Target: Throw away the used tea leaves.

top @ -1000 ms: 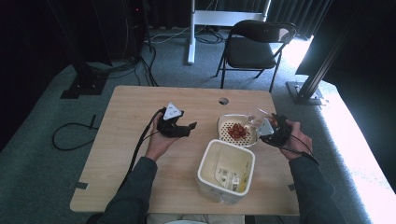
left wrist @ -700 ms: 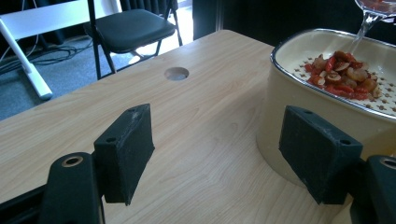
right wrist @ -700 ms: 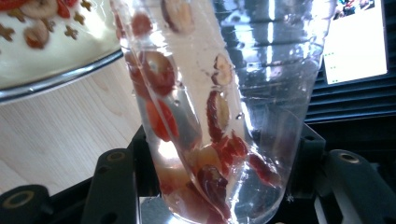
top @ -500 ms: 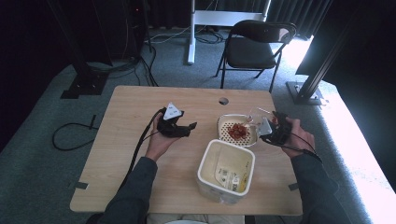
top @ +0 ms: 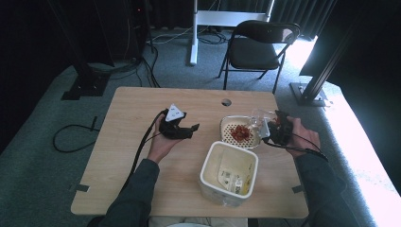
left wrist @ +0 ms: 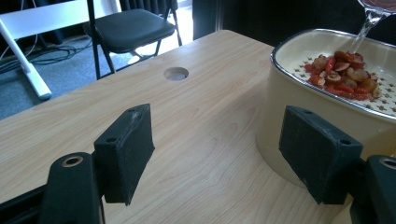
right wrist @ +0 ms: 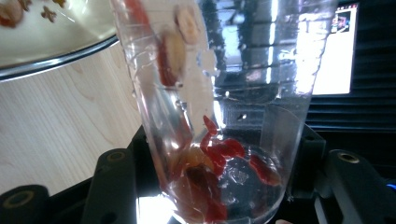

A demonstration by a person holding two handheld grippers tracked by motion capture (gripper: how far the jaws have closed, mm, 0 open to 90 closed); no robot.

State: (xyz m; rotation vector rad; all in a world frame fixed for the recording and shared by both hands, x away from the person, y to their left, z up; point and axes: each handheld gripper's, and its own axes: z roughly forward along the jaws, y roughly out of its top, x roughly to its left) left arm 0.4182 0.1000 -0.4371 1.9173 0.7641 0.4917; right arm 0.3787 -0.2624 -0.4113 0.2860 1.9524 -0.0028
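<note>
The right gripper (top: 270, 128) is pinching a clear plastic cup (right wrist: 219, 116), tipping it over the cream strainer dish (top: 226, 125) at about two o'clock on the surface (top: 127, 189). Red and tan pieces (top: 241, 133) are already piling in the dish, while several are clinging to the cup's bottom (right wrist: 215, 186). To finish the pour well, the hand should be tilting the cup steeper, mouth kept over the dish, perhaps with a light shake, without squeezing the thin wall. The left gripper (top: 187, 130) is hovering with jaws spread and empty at nine o'clock from the dish; steadying the dish's side would help. A white tub (top: 208, 163) is sitting at six o'clock of the dish.
</note>
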